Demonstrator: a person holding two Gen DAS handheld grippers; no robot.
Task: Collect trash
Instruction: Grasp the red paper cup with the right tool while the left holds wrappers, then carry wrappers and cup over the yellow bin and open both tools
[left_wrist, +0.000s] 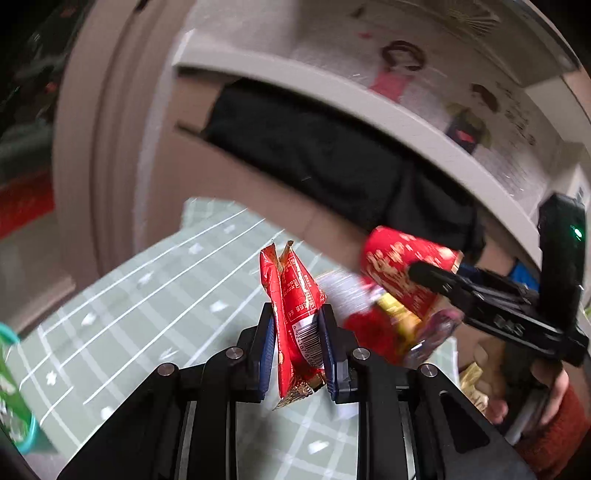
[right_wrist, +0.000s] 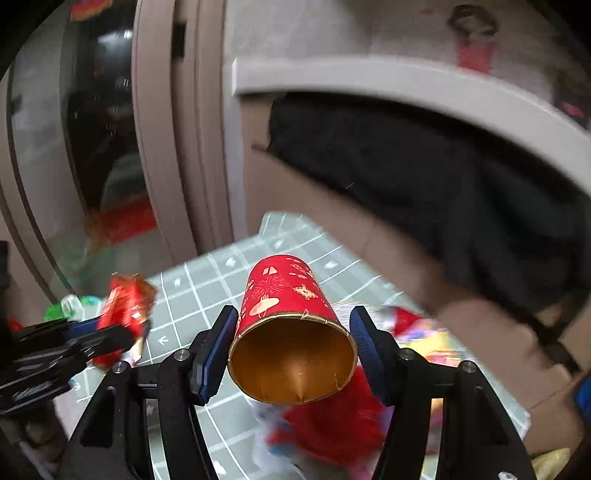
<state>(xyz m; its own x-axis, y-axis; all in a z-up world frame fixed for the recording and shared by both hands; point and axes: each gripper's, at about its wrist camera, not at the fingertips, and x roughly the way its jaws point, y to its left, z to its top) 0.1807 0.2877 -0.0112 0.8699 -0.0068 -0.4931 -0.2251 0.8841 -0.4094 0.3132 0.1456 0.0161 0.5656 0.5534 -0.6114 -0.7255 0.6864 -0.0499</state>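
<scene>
Left gripper (left_wrist: 297, 345) sits bottom centre of the left wrist view, fingers (left_wrist: 266, 347) clamped on a red snack wrapper (left_wrist: 295, 317). The wrapper stands upright between the blue pads, barcode facing the right pad, top end sticking up past the fingertips.

Right gripper (right_wrist: 293, 345) sits bottom centre of the right wrist view, fingers (right_wrist: 364, 343) pressed on either side of a red paper cup (right_wrist: 288, 325). The cup lies on its side, gold open mouth facing the camera, base pointing away. In the left wrist view the same cup (left_wrist: 402, 269) shows mid right, held above the desk.

Green cloth with a white grid covers the desk (left_wrist: 147, 295). A blurred pile of red and yellow trash (right_wrist: 332, 417) lies on it below the cup. A cardboard box (right_wrist: 369, 229) lined with a black bag (right_wrist: 424, 177) takes the upper right in both views, behind the desk. A green item (left_wrist: 11, 398) shows at the lower left edge of the left wrist view, too blurred to tell.
</scene>
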